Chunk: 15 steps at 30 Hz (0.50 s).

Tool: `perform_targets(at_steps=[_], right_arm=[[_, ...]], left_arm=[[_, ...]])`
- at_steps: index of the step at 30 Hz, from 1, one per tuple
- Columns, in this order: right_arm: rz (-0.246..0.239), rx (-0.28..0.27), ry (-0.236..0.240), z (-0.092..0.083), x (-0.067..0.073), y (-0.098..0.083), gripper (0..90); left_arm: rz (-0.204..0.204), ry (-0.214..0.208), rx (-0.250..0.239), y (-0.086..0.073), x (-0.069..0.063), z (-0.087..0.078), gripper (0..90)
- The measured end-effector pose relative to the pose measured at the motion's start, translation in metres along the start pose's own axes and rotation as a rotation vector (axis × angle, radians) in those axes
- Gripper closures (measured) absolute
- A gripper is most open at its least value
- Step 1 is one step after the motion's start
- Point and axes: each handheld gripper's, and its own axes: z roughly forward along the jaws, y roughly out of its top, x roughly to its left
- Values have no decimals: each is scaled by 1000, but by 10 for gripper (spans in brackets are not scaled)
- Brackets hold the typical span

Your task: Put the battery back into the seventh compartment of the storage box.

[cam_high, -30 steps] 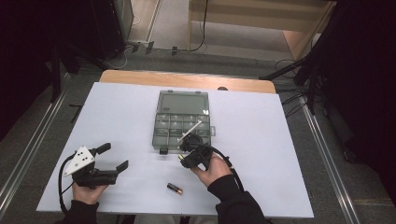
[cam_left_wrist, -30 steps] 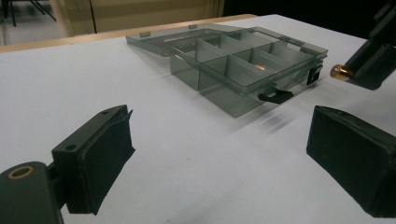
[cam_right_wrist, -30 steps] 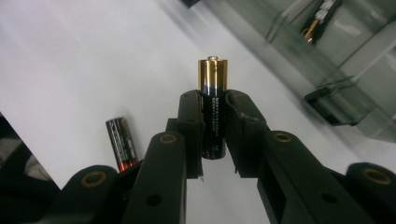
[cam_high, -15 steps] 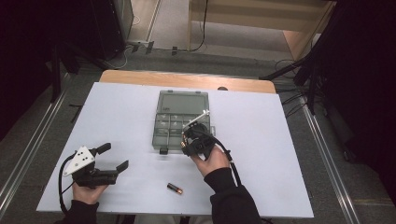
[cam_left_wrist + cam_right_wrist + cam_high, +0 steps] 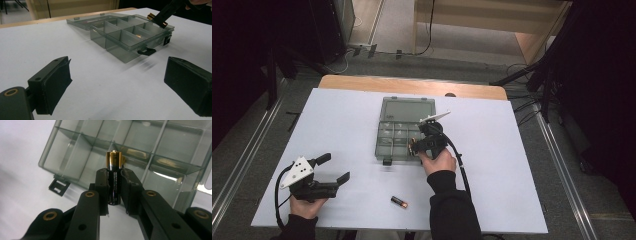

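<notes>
A smoky clear compartment box [image 5: 398,141] lies at the table's centre, its lid [image 5: 407,108] flat open behind it. My right gripper [image 5: 114,185] is shut on a black and gold battery [image 5: 114,167], held upright in its jaws above the box's near-right compartments. In the left gripper view that battery [image 5: 156,20] hangs just over the box's rim [image 5: 140,41]. A second battery [image 5: 399,202] lies on the table near the front edge. My left gripper [image 5: 332,169] rests at the front left, open with nothing between its fingers [image 5: 51,87].
The white table top [image 5: 512,165] has free room on both sides of the box. Black latches [image 5: 146,51] stick out from the box's front wall. Dark stands and cables lie on the floor beyond the far edge.
My right gripper has carried the battery away from the front of the table and up over the box's right compartments. The left gripper has stayed still.
</notes>
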Motion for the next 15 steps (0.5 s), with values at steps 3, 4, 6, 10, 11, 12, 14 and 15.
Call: perform_targets(at_steps=[3,4,6,10,11,12,14,15], right_arm=[[28,1,-8,2,-3,1,766],[35,-5,-11,2,-3,0,715],[50,-25,-4,0,-2,0,652],[3,-55,-2,-7,3,-3,436],[-21,-58,0,-8,5,-5,316],[-54,-55,1,-9,7,-7,179],[-126,-42,-23,-11,15,-12,0],[-149,-49,-36,-13,18,-15,0]], left_arm=[[-2,-1,-1,0,0,0,68],[-3,-2,-2,0,0,0,68],[-2,-2,-1,0,0,0,68],[1,-1,-1,0,0,0,68],[0,-1,-1,0,0,0,68],[0,0,2,0,0,0,68],[1,0,3,0,0,0,68],[1,0,3,0,0,0,68]])
